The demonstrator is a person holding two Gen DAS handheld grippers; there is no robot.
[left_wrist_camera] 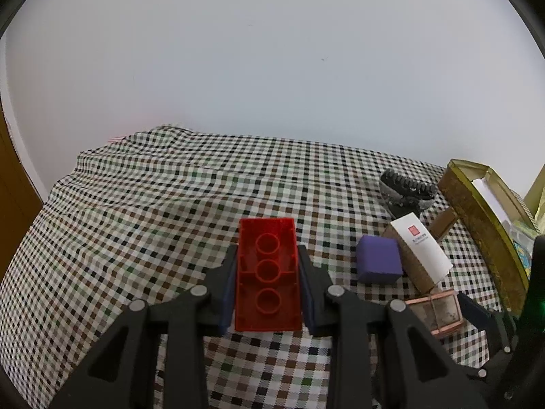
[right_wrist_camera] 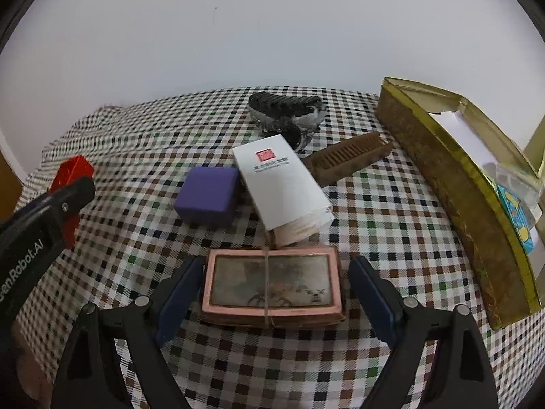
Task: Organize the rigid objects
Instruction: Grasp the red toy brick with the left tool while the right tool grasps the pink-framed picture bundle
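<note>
Checked cloth [right_wrist_camera: 391, 211] covers the bench, under a plain pale wall [left_wrist_camera: 272, 51]. Along the right edge lies an open gold tin [right_wrist_camera: 456, 184], its lid [right_wrist_camera: 536, 136] raised behind; inside, white paper [right_wrist_camera: 460, 129] and a blue card [right_wrist_camera: 517, 220] show.

Left gripper [left_wrist_camera: 268, 283]: jaws clenched on a red brick [left_wrist_camera: 268, 276], held hollow side toward the camera, its three round tubes visible, clear of the cloth. In the right view the same brick [right_wrist_camera: 73, 170] appears at far left, well apart from the other things.

Right gripper [right_wrist_camera: 272, 286]: jaws released and spread wide, one pad on each side of a pink-framed box [right_wrist_camera: 270, 281]; a gap shows at both ends, so neither pad presses on it. The box lies flat on the cloth, bound across its middle with string [right_wrist_camera: 267, 272].

Just beyond the box, a white carton [right_wrist_camera: 282, 184] rests tilted, its near end touching the box. A purple cube [right_wrist_camera: 207, 196] stands beside the carton's left. A brown comb [right_wrist_camera: 347, 158] lies to the carton's right, between it and the tin. Farthest back, a dark hair claw [right_wrist_camera: 289, 112].
</note>
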